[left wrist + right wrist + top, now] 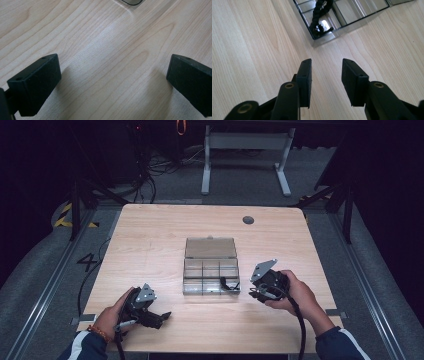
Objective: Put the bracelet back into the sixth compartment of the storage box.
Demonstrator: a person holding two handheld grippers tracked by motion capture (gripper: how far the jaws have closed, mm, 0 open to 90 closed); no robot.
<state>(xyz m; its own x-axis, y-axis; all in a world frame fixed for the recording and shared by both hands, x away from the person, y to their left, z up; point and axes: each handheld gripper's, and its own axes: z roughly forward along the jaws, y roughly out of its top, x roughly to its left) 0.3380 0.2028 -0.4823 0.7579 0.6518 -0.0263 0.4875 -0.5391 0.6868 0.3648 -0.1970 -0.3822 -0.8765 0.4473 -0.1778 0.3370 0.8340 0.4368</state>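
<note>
Both grippers' fingers apart, empty: left gripper (161,316), right gripper (325,75). Black cord (320,17) coiled in clear box (192,287); a careless poke at it may shove the light box across table (150,245).

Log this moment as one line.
left tongs: open, empty | right tongs: open, empty | box: lid open | cord: in box
</note>
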